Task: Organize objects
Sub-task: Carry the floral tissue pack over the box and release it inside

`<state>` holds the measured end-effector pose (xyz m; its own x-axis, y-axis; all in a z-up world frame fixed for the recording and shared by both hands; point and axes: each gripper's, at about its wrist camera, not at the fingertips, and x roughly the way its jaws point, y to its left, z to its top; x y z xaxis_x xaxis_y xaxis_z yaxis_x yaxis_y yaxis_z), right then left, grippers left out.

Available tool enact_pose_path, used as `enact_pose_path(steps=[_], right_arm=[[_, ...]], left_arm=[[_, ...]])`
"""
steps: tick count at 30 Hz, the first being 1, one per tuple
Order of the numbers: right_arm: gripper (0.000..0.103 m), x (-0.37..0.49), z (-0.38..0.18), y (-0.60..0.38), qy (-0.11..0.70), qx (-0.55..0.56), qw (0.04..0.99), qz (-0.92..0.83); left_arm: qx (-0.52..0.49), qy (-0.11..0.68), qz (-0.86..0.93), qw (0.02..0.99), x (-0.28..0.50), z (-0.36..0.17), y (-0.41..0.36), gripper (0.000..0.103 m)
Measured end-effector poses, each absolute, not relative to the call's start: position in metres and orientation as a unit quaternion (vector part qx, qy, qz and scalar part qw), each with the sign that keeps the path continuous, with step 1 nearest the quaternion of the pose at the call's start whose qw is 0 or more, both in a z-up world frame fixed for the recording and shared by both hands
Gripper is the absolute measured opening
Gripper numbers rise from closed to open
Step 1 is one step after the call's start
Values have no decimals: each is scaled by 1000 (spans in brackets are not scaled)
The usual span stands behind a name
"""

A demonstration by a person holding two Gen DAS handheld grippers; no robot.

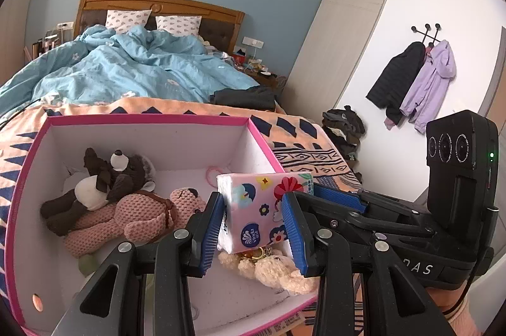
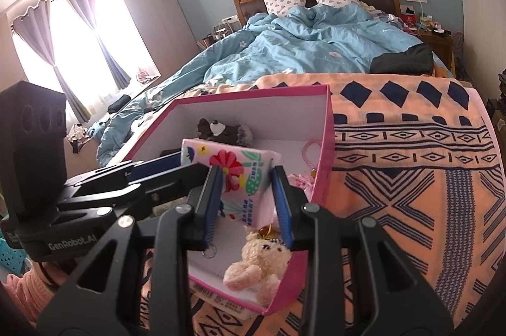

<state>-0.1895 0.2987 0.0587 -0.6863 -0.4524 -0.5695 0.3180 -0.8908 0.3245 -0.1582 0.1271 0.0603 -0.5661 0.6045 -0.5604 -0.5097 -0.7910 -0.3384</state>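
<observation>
A pink flowered tissue pack (image 1: 262,209) is held between both grippers above the open pink box (image 1: 142,118). My left gripper (image 1: 254,228) is shut on the pack's near end. My right gripper (image 2: 246,203) is shut on the same pack (image 2: 240,178) from the other side; its blue finger (image 1: 340,197) shows behind the pack in the left wrist view. In the box lie a brown plush dog (image 1: 101,181), a pink knitted plush (image 1: 126,219) and a small cream teddy (image 1: 278,269), which also shows in the right wrist view (image 2: 256,263).
The box (image 2: 327,127) sits on an orange patterned blanket (image 2: 411,162) at the foot of a bed with a blue duvet (image 1: 132,64). Dark folded clothes (image 1: 246,97) lie on the bed. Coats (image 1: 420,83) hang on the right wall.
</observation>
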Motion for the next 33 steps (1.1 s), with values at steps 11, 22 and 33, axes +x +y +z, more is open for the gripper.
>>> enact_pose_path(steps=[11, 22, 33], right_arm=[[34, -207, 48, 302, -102, 350, 196, -910], [31, -220, 38, 300, -88, 360, 159, -915], [32, -203, 47, 299, -81, 338, 151, -926]], left_arm=[[-363, -76, 874, 313, -179, 50, 133, 38], [-382, -70, 871, 300, -197, 39, 138, 38], [-348, -62, 893, 279, -182, 44, 124, 78]])
